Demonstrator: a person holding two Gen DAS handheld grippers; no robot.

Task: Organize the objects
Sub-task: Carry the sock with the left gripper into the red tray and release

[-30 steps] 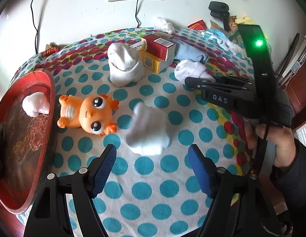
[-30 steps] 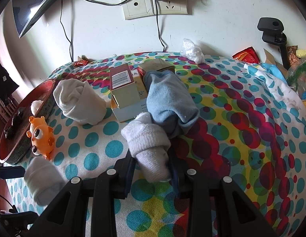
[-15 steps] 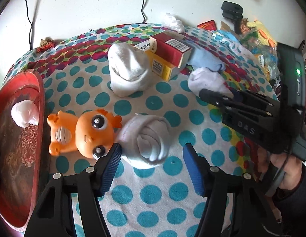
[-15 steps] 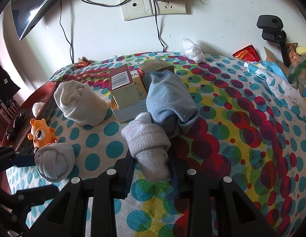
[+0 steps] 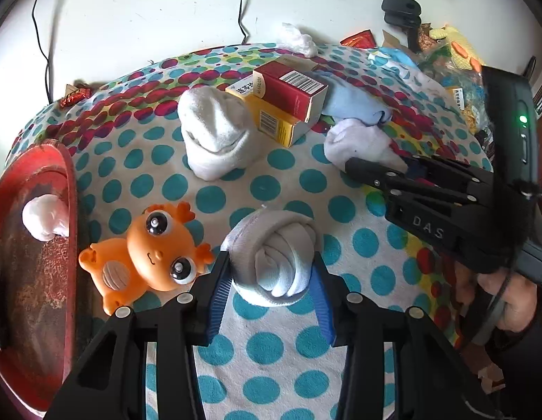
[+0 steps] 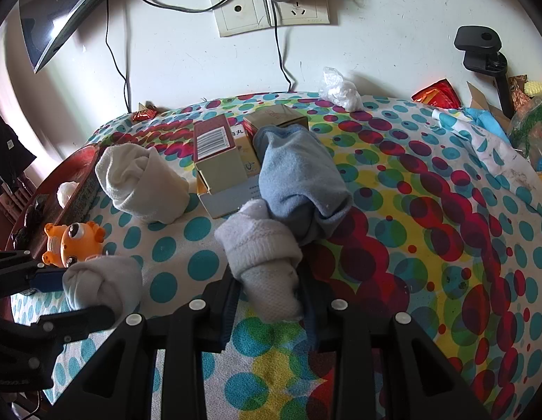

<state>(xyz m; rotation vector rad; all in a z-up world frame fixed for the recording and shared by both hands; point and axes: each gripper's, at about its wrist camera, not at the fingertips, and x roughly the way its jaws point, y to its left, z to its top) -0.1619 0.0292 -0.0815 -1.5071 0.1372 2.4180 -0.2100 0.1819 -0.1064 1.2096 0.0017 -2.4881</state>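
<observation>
Socks: grey roll (image 5: 274,255) and white sock (image 6: 264,262) sit clamped between both grippers' fingers over the polka-dot tablecloth (image 5: 271,350).

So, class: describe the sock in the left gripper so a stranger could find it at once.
Start at the red tray on the dotted cloth's left edge, then the orange toy beside it. Right of the toy, between the left gripper pads, sits the grey sock: the only one rolled into a spiral ball.
</observation>
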